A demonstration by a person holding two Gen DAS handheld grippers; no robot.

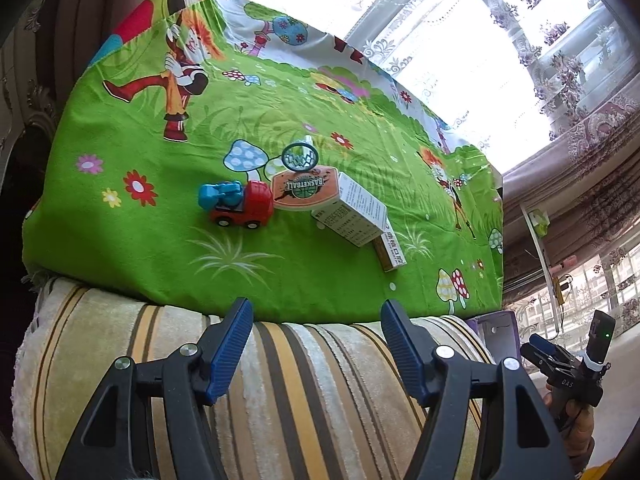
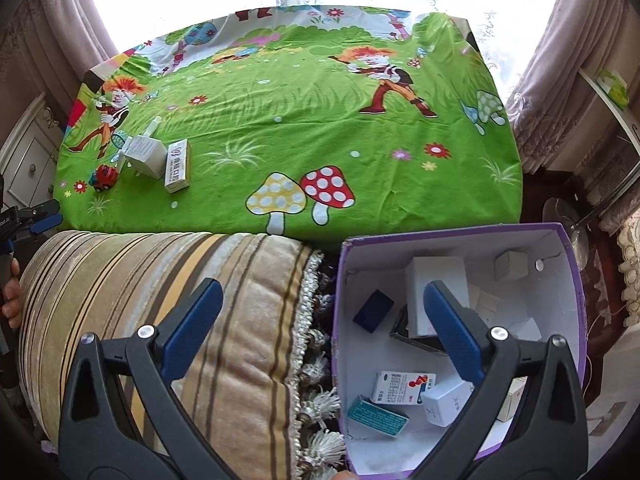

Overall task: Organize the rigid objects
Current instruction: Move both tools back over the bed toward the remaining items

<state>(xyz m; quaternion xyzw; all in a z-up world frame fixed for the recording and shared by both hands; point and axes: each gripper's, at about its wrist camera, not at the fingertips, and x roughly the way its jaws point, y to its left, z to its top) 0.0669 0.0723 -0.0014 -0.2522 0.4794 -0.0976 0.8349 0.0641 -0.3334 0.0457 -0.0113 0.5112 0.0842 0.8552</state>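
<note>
Toys and cartons sit clustered on the green cartoon cloth (image 1: 132,248): red toy truck (image 1: 240,204) beside the orange basketball-hoop toy (image 1: 302,186), white carton (image 1: 352,212) touching it, narrow box (image 1: 390,254) just beyond. Left gripper (image 1: 316,344) hovers over the striped cushion (image 1: 280,400), fingers spread, holding nothing. Right gripper (image 2: 322,340) likewise spread and unloaded, one finger over the purple box (image 2: 576,280), which stands beside the cushion and holds several small cartons, among them a teal carton (image 2: 376,416).
</note>
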